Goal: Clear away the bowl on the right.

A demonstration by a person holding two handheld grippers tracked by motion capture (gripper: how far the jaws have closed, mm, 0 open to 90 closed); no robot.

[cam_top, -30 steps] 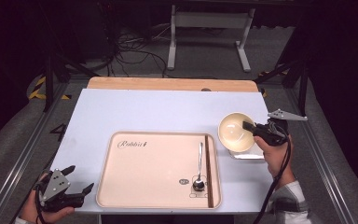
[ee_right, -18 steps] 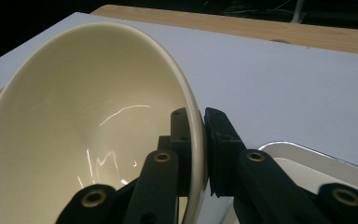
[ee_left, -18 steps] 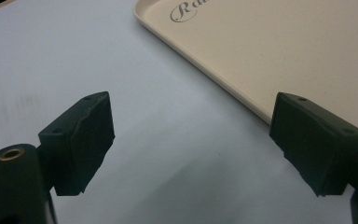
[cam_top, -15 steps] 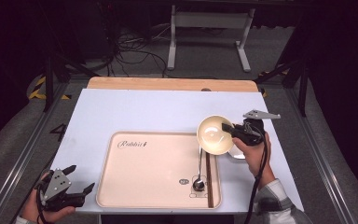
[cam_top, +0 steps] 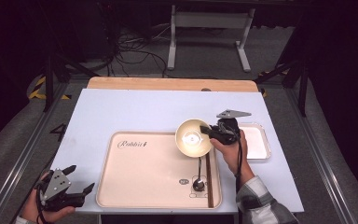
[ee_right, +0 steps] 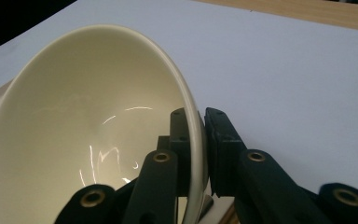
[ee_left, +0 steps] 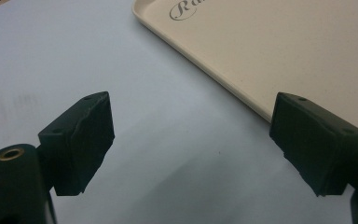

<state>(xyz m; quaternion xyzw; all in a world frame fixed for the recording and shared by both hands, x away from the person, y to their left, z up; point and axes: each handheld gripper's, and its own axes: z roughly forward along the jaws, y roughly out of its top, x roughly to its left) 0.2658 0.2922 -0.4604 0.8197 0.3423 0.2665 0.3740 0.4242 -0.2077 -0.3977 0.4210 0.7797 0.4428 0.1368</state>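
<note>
On the pale blue table (cam_top: pixel 135 112), right claw (cam_top: pixel 208 130) clamps the bowl (cam_top: pixel 193 137) rim above the tray (cam_top: pixel 144 172); left claw (cam_top: pixel 77 179) gapes wide

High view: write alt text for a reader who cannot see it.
The right hand-held gripper holds a cream bowl by its rim above a beige tray where a spoon lies. The left hand-held gripper rests open near the table's front corner.

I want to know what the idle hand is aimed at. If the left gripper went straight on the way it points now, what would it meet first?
Probably the beige tray: the left gripper, jaws open, looks across bare table toward the tray's edge; depth is uncertain.
</note>
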